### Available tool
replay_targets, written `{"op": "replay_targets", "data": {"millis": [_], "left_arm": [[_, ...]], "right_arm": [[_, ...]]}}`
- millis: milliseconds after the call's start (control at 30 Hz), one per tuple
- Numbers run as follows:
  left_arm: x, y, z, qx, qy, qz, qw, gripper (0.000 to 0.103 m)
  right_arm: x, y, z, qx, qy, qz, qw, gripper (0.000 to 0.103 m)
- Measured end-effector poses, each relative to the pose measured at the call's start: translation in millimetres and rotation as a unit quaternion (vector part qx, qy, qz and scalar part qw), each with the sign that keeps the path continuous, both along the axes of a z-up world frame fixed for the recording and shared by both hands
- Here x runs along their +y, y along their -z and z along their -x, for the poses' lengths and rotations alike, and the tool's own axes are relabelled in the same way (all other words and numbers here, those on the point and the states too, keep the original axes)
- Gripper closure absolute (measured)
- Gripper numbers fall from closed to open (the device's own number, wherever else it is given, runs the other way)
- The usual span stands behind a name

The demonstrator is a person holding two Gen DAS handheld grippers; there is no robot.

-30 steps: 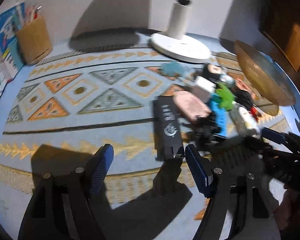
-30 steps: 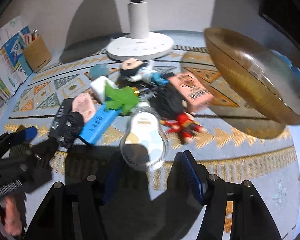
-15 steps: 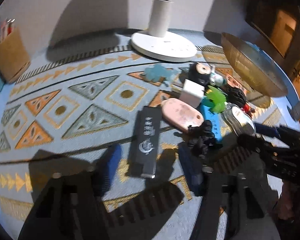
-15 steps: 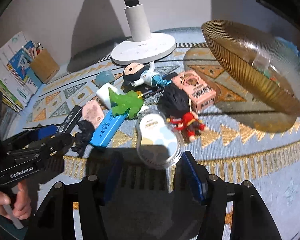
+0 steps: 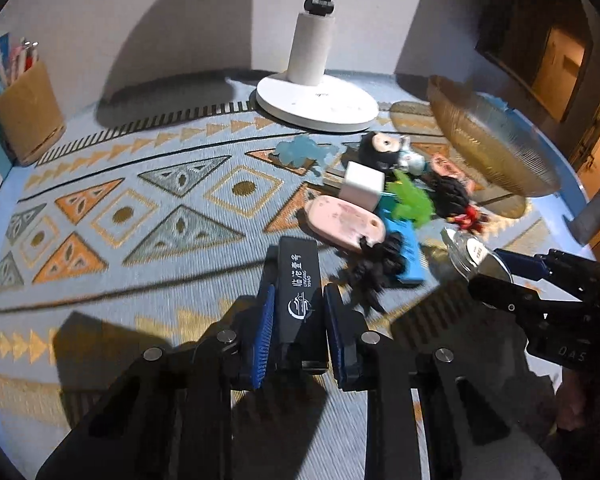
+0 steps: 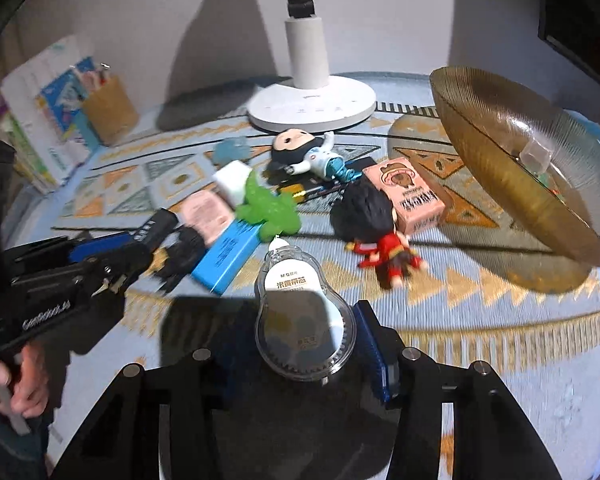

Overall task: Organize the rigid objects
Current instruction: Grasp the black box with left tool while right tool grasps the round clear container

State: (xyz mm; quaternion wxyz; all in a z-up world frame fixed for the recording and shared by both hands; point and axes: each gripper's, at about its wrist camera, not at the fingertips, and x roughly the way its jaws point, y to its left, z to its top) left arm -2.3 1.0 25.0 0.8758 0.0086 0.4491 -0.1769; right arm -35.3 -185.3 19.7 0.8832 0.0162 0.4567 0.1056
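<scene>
Two grips at once: the left gripper (image 5: pixel 298 322) is clenched on the black box (image 5: pixel 300 280), low over the patterned cloth (image 5: pixel 148 216). The right gripper (image 6: pixel 300 340) is closing, its pads against the clear tape dispenser (image 6: pixel 300 312). Beyond lies the toy pile. Amber bowl (image 6: pixel 512 168), tilted on the right, holds a clear piece and small bits I can't make out. Pen cup (image 5: pixel 26 116) far left, by the wall.
</scene>
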Motion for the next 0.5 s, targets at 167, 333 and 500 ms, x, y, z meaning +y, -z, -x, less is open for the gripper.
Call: {"op": "replay_targets", "data": {"millis": [167, 333, 500], "left_arm": [[-1, -1, 25, 0.002, 0.002, 0.006, 1.0000, 0.082], [-7, 11, 33, 0.016, 0.003, -0.010, 0.9998, 0.081], [-9, 11, 34, 0.015, 0.001, -0.014, 0.9998, 0.076]], "right_arm": [[-16, -1, 29, 0.008, -0.002, -0.009, 1.000, 0.055], [-24, 6, 40, 0.017, 0.011, 0.012, 1.000, 0.055], [-18, 10, 41, 0.013, 0.011, 0.043, 0.999, 0.054]]}}
